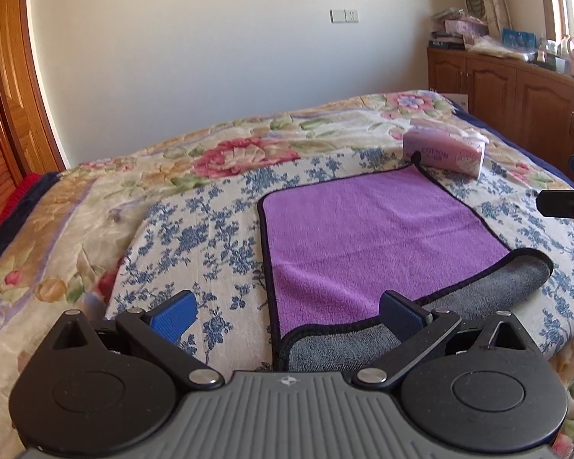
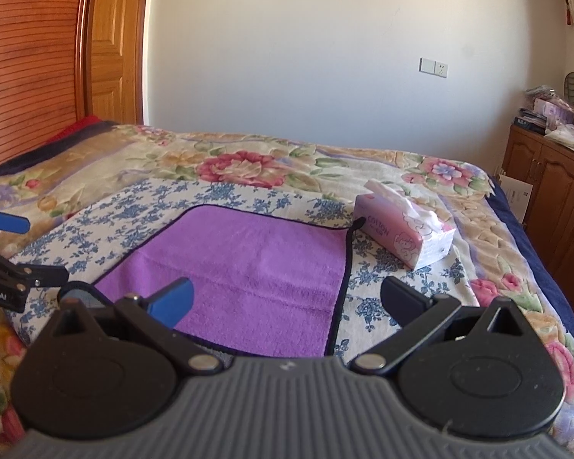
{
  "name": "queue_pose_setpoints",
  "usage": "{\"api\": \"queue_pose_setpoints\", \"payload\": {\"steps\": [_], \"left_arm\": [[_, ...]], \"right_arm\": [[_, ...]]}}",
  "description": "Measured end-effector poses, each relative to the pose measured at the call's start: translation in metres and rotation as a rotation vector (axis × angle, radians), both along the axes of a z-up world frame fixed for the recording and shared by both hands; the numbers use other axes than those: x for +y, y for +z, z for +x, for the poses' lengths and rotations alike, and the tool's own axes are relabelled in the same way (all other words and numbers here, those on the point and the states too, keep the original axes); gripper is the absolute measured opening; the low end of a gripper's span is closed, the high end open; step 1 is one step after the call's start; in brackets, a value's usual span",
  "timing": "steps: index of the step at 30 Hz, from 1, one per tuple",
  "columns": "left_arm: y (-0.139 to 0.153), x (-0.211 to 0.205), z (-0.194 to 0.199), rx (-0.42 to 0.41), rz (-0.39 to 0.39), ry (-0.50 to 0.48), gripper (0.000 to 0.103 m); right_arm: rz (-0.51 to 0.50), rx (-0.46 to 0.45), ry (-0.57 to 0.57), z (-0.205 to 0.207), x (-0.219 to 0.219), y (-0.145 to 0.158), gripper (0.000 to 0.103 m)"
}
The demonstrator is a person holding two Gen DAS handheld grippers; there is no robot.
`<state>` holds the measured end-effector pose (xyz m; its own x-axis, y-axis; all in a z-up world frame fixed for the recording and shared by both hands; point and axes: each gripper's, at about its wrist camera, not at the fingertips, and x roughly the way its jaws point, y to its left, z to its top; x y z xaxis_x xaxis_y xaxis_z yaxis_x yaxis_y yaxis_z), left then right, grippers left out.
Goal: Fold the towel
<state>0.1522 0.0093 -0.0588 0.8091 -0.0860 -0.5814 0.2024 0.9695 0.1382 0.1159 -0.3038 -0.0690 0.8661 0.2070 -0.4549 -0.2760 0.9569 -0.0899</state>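
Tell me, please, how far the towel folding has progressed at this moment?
Barely started. The purple towel lies mostly flat on the blue-flowered cloth; only its near edge is turned over, showing the grey underside. Nothing is in hand: the left gripper and right gripper are both open above the near edge. The real folds remain. The tissue pack sits by the far corner.

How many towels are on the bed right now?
1. The purple towel lies spread on the blue-flowered cloth, its near edge turned over showing grey, beside the tissue pack. Others could be hidden out of frame.
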Motion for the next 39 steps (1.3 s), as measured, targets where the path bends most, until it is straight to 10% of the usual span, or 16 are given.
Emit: {"api": "queue_pose_setpoints", "payload": {"steps": [39], "left_arm": [[-0.043, 0.016, 0.038, 0.239, -0.095, -0.046, 0.04]], "right_arm": [[-0.024, 0.317, 0.023, 0.035, -0.011, -0.042, 0.103]]}}
